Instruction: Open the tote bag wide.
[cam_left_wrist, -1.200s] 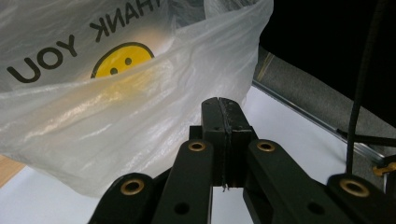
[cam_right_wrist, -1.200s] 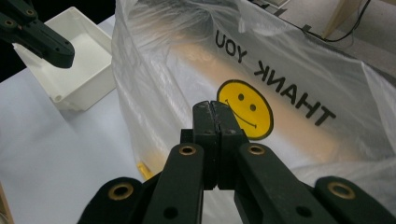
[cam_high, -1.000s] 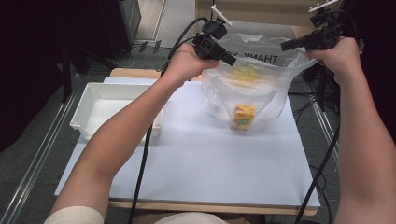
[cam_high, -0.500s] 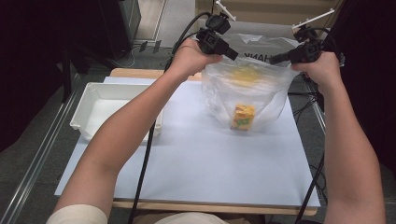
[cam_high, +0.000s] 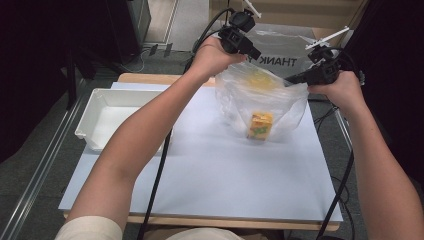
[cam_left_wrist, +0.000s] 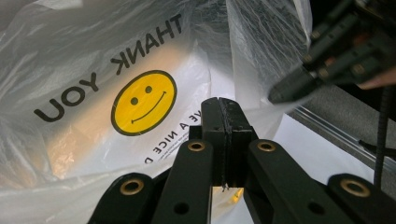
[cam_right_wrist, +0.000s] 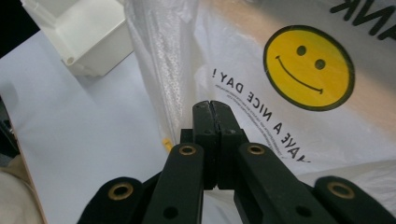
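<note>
Two grippers pinch the plastic bag (cam_high: 260, 97) at upper centre of the high view: my left gripper (cam_high: 252, 51) and right gripper (cam_high: 292, 79) each have jaws pressed together on its rim, probably to hold the mouth up and spread. Yellow carton (cam_high: 260, 125) stands inside. Versus a second ago, right gripper sits lower and closer in.

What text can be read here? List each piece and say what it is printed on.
"THANK YOU", mirrored, on the thin clear plastic bag, above its yellow smiley.
"HAVE A NICE DAY!", partly hidden, under the smiley on the same bag.
Print on the small yellow carton inside the bag: too small to read.
</note>
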